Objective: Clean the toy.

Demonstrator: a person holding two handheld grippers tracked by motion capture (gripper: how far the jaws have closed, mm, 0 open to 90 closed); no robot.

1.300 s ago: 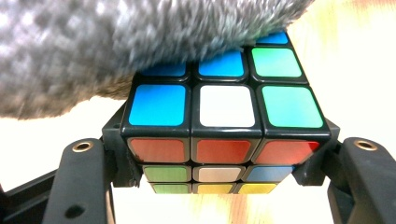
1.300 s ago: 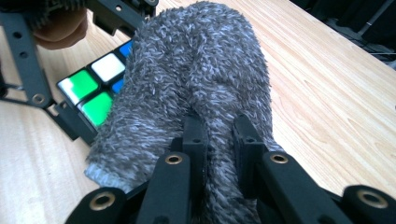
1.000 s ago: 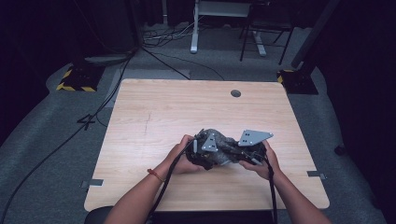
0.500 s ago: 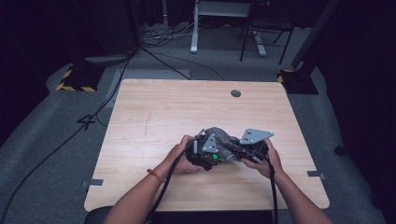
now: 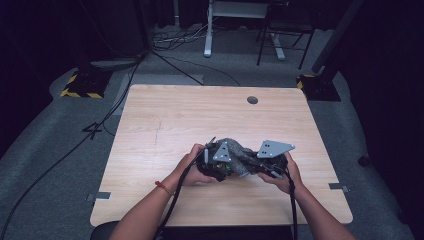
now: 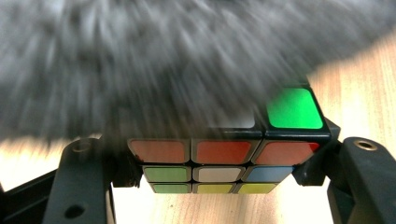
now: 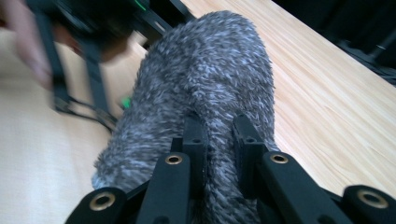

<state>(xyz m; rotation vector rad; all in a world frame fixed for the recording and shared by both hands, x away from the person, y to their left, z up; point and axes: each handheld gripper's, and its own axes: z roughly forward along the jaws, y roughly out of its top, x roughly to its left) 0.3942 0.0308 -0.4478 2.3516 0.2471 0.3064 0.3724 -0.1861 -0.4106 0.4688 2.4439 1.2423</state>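
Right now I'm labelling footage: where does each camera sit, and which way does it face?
High view: above the person's side, looking forward and down on the table; both forearms, left claw and right claw show.
Left gripper view: on the left claw, facing the cube it clamps.
Right gripper view: on the right claw, facing the furry cloth it pinches.
All share the cloth.

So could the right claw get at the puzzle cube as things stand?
Probably not: the right claw is shut on the grey furry cloth, which drapes over the puzzle cube, and the left claw already clamps that cube.
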